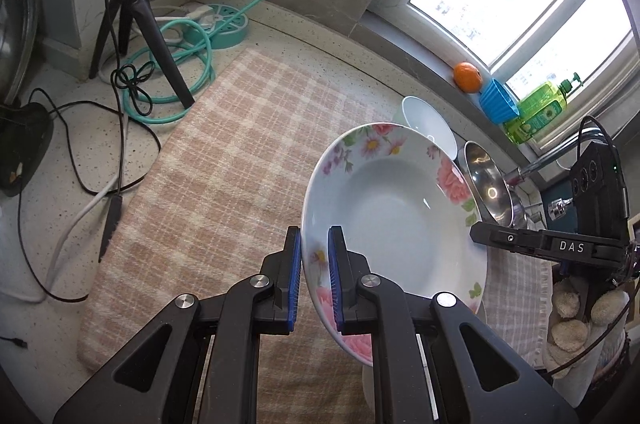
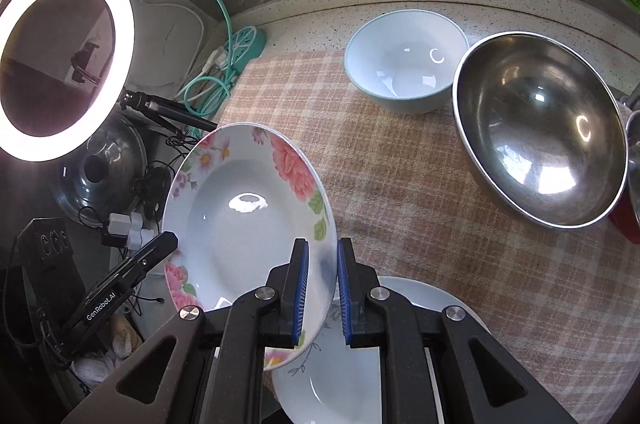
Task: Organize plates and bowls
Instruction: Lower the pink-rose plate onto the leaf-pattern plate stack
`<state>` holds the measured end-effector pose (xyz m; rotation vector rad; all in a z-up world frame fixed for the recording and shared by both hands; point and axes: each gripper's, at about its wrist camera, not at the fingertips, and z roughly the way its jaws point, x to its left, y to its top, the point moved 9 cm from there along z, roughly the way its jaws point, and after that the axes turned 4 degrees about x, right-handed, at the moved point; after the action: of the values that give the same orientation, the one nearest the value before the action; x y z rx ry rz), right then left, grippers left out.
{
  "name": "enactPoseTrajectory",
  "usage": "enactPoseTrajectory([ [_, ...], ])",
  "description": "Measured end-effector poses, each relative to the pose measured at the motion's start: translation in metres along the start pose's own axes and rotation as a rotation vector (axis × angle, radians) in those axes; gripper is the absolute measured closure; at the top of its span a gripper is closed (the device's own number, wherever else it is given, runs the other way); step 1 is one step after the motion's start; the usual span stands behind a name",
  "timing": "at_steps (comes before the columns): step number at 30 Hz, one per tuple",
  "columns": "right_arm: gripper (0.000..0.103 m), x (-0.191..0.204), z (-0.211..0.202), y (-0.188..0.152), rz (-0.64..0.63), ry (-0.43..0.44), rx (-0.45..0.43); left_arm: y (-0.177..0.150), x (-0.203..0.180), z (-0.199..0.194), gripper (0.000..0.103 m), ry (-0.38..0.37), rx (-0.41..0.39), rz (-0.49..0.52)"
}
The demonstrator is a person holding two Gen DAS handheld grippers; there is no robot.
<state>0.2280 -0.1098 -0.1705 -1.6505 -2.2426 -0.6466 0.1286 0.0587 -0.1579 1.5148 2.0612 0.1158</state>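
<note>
A deep white plate with pink flowers [image 1: 384, 212] hangs above the checked cloth, held by both grippers at opposite rims. My left gripper [image 1: 315, 276] is shut on its near rim in the left wrist view. My right gripper [image 2: 322, 288] is shut on the other rim of the same flowered plate [image 2: 244, 224]. Under it lies a second white plate [image 2: 340, 384] with a grey leaf print. A pale blue bowl [image 2: 404, 63] and a large steel bowl [image 2: 540, 135] stand on the cloth further back. In the left wrist view, the blue bowl [image 1: 428, 123] and steel bowl [image 1: 486, 183] are partly hidden behind the plate.
A checked pink cloth [image 1: 224, 159] covers the counter. A ring light on a tripod [image 1: 136, 11], a teal power strip [image 1: 228, 23] and tangled cables fill the corner. On the sill are an orange [image 1: 466, 76], a blue cup [image 1: 496, 101] and a green bottle [image 1: 536, 111]. A pot lid [image 2: 104, 167] lies beside the cloth.
</note>
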Motion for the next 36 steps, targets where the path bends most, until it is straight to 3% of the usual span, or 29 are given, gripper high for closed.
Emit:
enactPoseTrajectory([
  [23,0.09,-0.068,-0.035,-0.079,0.091,-0.018,-0.012,-0.068,-0.057,0.015,0.092,-0.048,0.067,0.051],
  [36,0.09,-0.094,-0.033,-0.111,0.142,-0.017,0.002,-0.089,-0.072,0.022,0.092,-0.057,0.09,0.066],
])
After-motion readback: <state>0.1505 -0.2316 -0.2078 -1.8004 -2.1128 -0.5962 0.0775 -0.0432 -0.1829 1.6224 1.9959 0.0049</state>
